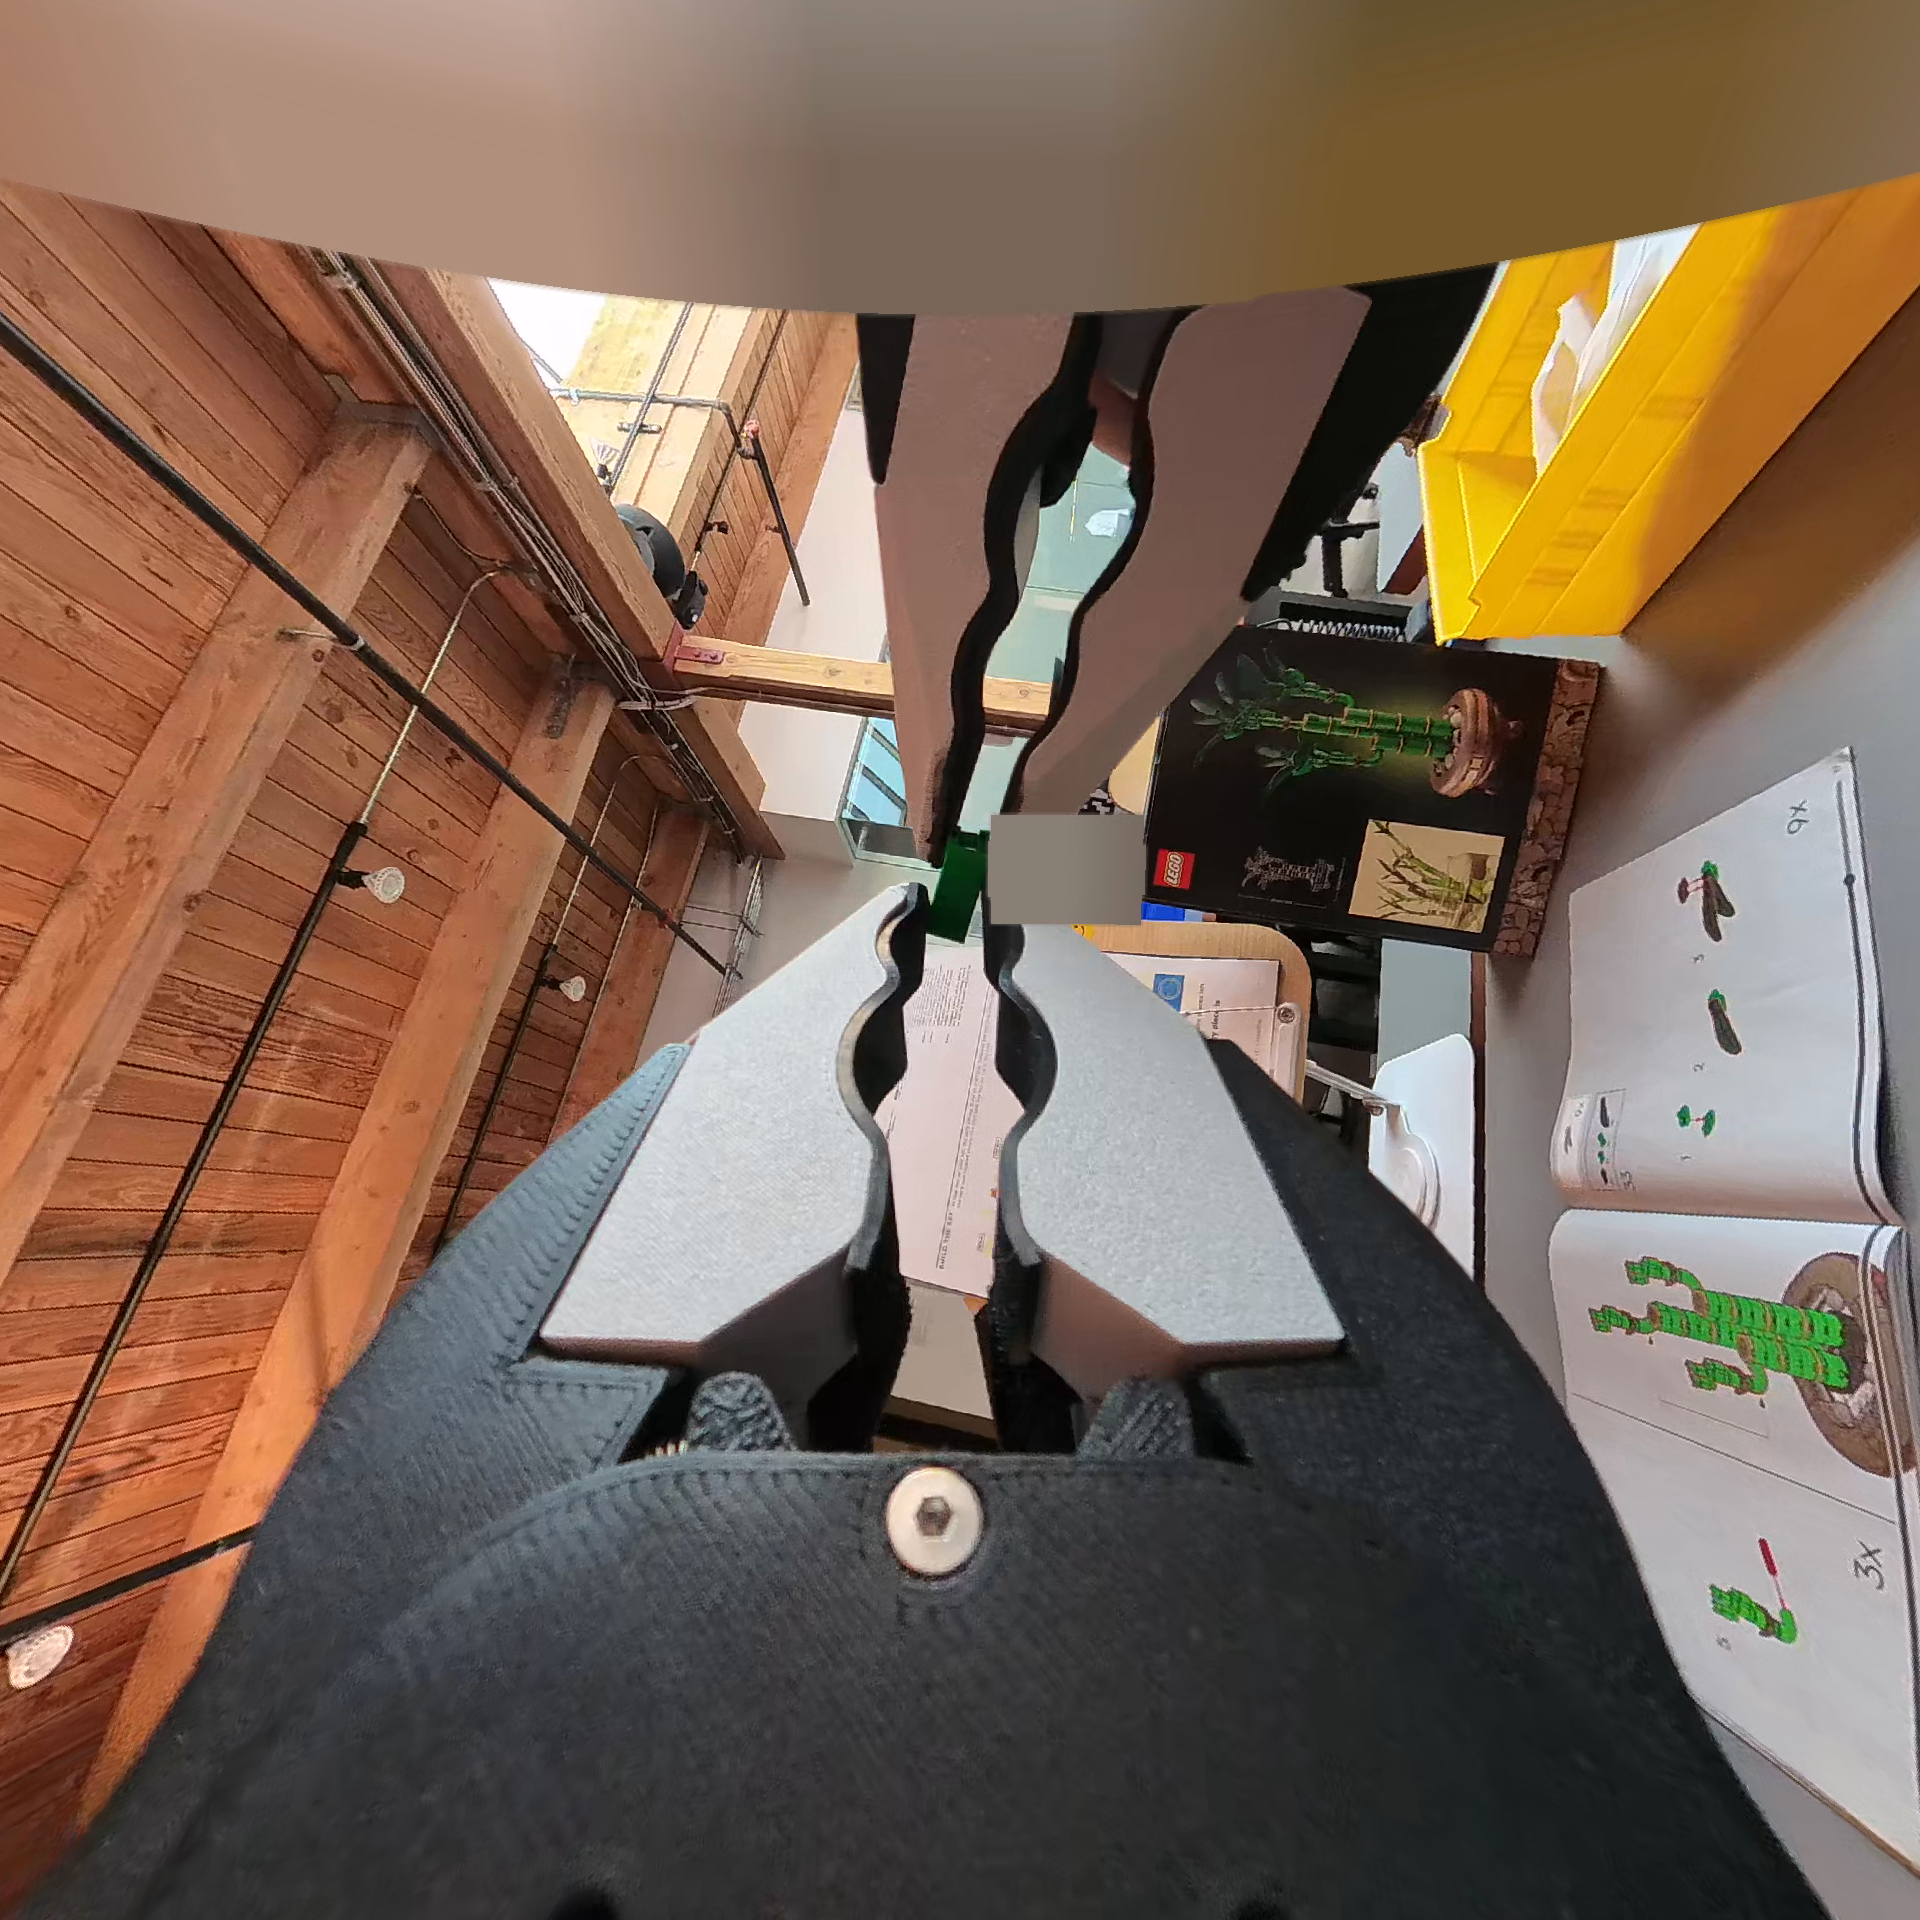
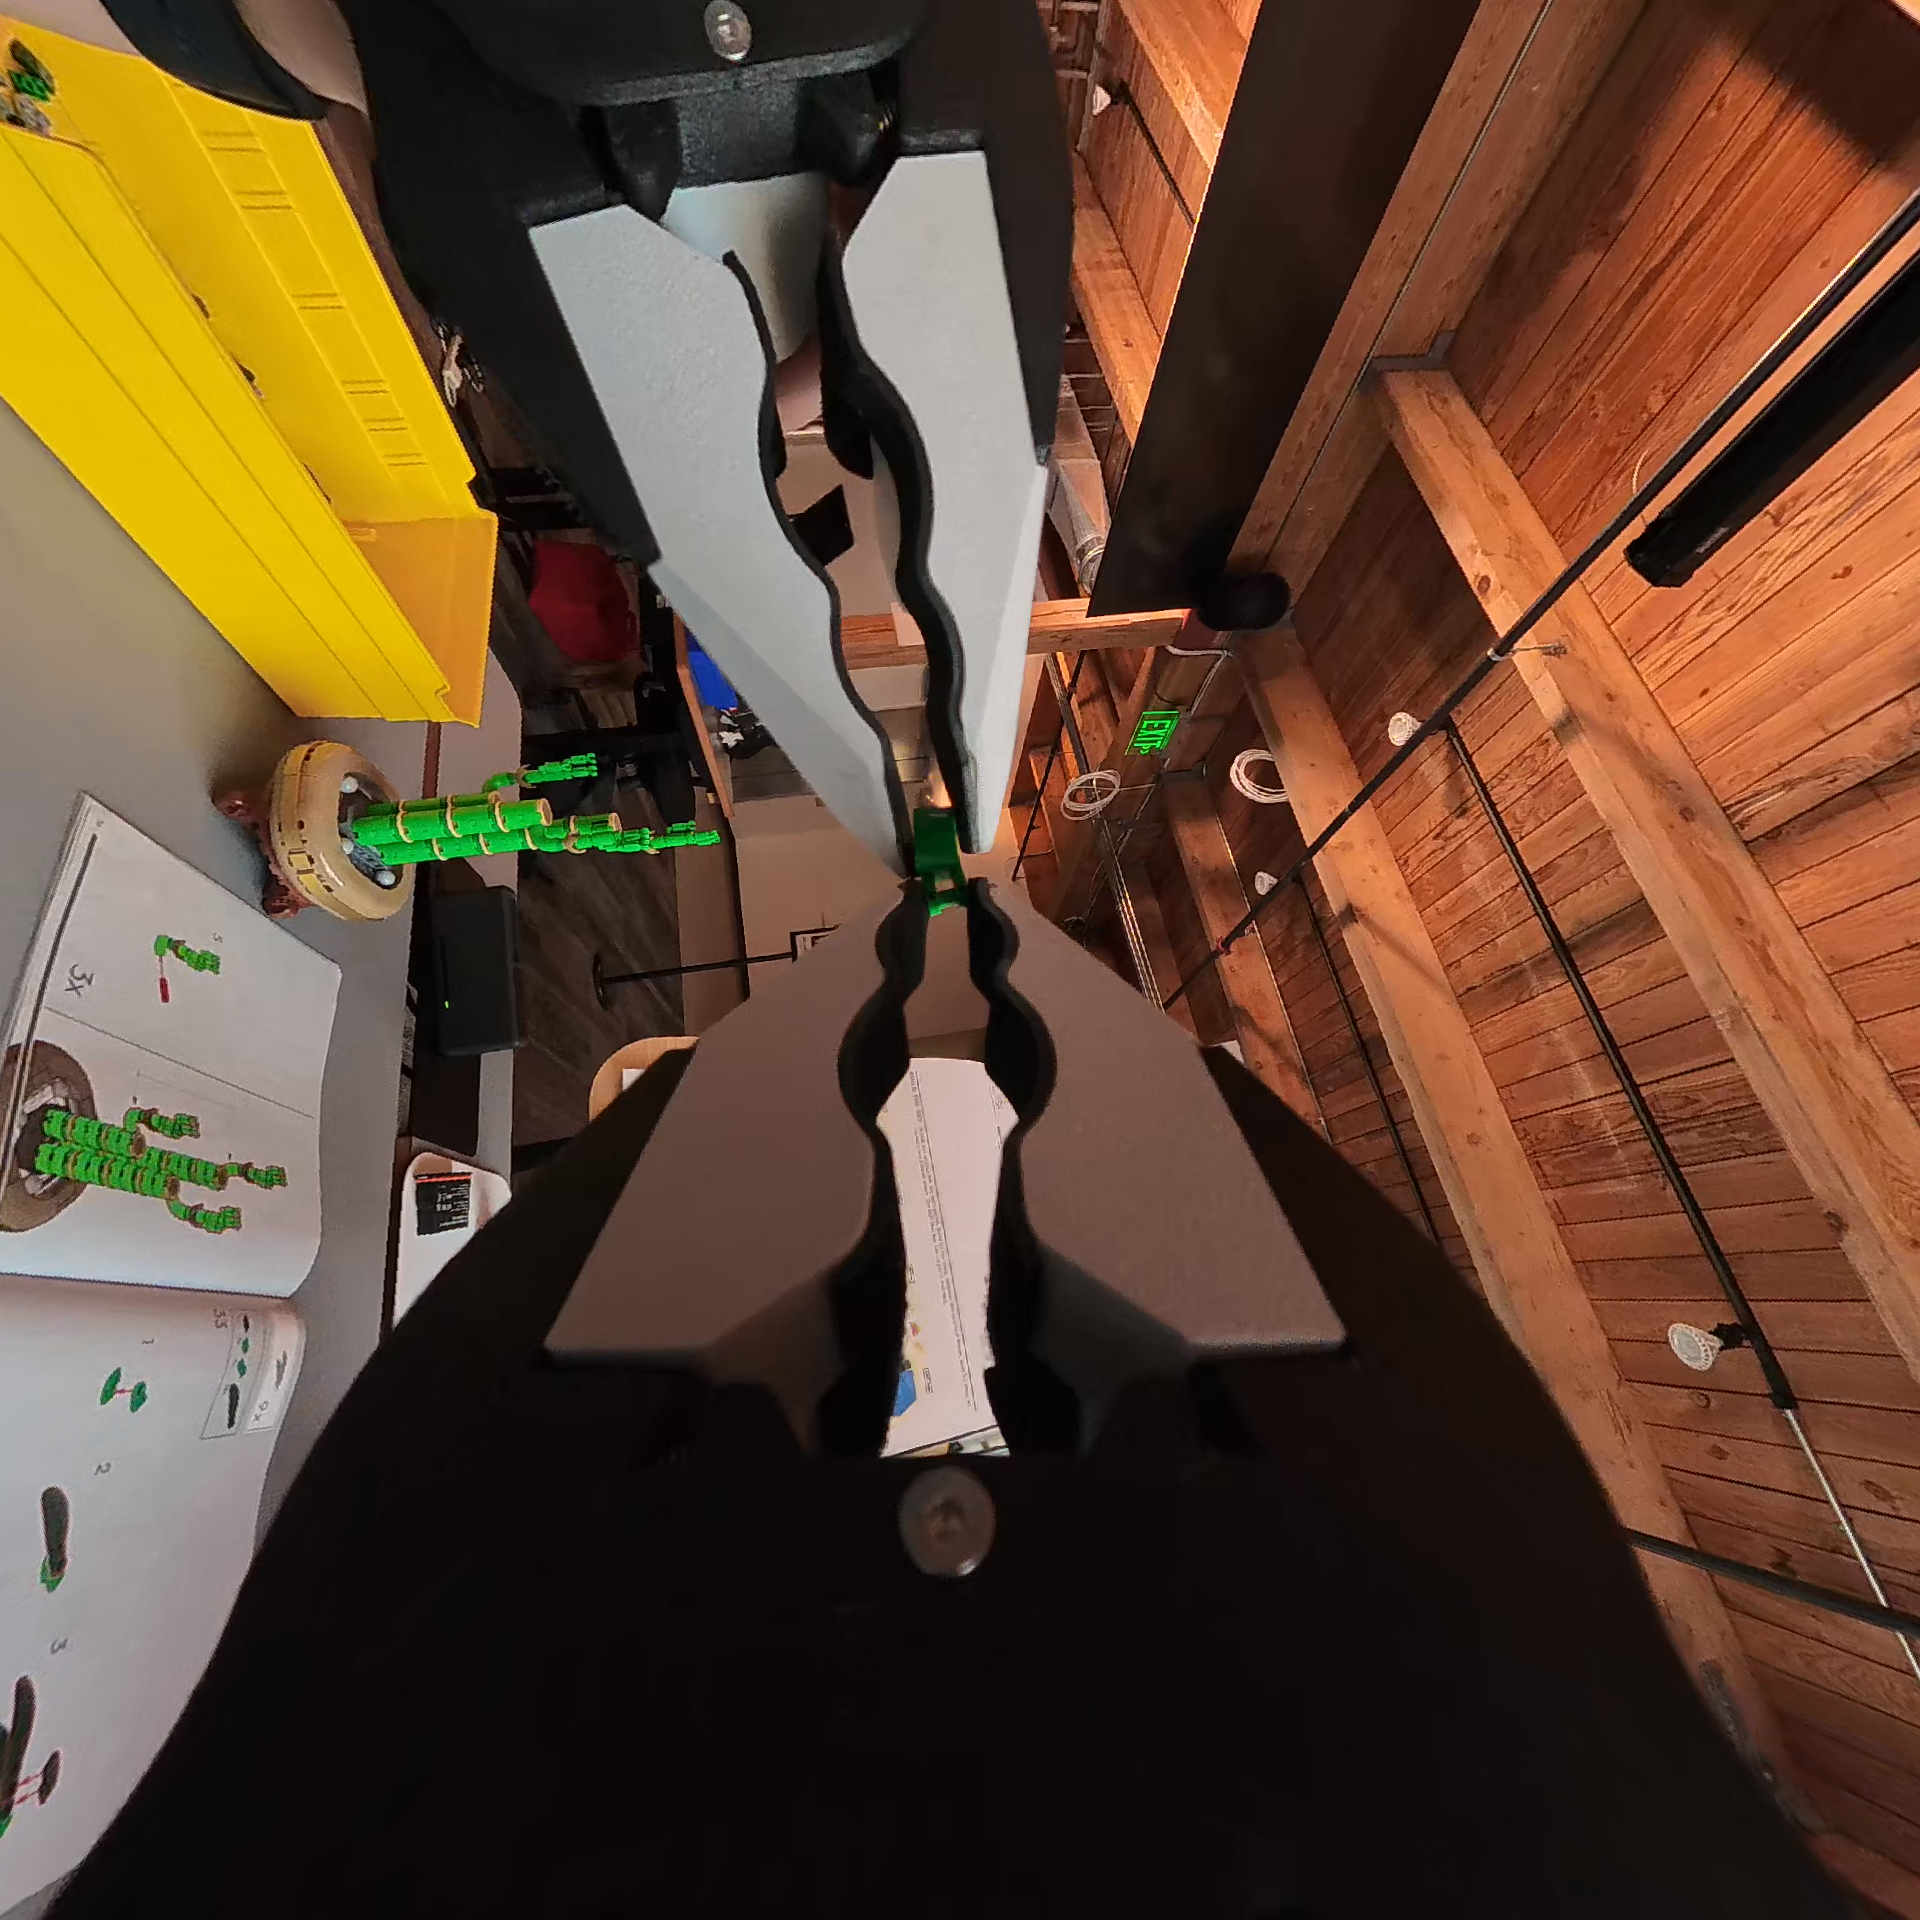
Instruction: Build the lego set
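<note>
My left gripper (image 1: 954, 920) and my right gripper (image 2: 940, 899) meet tip to tip in the air, off the table. Between the tips is a small green lego piece (image 1: 956, 883), and both grippers are shut on it. In the right wrist view the piece (image 2: 935, 862) is bright green with a clip-like end. There the left gripper (image 2: 935, 831) comes in from the top; in the left wrist view the right gripper (image 1: 971, 821) does the same. The part-built bamboo model (image 2: 468, 821) stands in its tan pot (image 2: 332, 831) on the grey table (image 2: 104, 675).
An open instruction booklet (image 1: 1725, 1143) lies on the table, also in the right wrist view (image 2: 156, 1091). A yellow bin (image 1: 1610, 416) (image 2: 208, 364) and the dark set box (image 1: 1351, 790) stand behind it. A white tray (image 2: 447, 1216) and a black box (image 2: 473, 966) sit beyond the table edge.
</note>
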A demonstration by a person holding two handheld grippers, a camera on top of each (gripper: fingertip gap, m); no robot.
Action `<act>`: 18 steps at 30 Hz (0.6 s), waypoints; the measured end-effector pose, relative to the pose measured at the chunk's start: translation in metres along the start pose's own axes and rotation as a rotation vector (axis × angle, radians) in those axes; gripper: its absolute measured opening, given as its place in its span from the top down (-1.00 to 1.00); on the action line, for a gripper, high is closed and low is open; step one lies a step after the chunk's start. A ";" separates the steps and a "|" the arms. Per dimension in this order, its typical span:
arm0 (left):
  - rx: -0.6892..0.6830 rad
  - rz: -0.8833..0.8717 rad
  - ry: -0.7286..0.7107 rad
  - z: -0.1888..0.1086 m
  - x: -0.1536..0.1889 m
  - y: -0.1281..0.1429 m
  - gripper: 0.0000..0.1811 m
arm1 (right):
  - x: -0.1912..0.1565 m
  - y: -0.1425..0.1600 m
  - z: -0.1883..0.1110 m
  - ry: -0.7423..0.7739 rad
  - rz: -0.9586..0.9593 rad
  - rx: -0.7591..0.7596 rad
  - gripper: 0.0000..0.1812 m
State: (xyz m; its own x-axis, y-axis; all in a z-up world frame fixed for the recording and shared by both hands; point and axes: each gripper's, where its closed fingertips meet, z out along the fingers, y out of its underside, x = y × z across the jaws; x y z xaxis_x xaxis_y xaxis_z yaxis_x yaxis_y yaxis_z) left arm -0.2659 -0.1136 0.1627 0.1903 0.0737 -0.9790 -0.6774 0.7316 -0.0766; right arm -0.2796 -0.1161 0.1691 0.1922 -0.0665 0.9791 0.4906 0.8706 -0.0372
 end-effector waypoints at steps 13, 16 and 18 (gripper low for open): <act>-0.009 -0.106 0.007 0.000 -0.006 0.007 0.90 | 0.004 0.001 0.007 0.066 0.007 -0.015 0.93; -0.012 -0.112 0.005 0.001 -0.005 0.009 0.90 | 0.003 0.003 0.009 0.069 -0.011 -0.015 0.93; 0.005 -0.127 -0.004 0.001 -0.006 0.007 0.88 | 0.005 0.004 0.008 0.101 -0.052 -0.006 0.93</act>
State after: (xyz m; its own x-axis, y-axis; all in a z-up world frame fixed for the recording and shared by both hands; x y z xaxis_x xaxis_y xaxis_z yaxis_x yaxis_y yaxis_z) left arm -0.2709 -0.1081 0.1682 0.2771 -0.0172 -0.9607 -0.6440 0.7387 -0.1990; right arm -0.2836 -0.1094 0.1754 0.2512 -0.1604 0.9546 0.5071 0.8618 0.0114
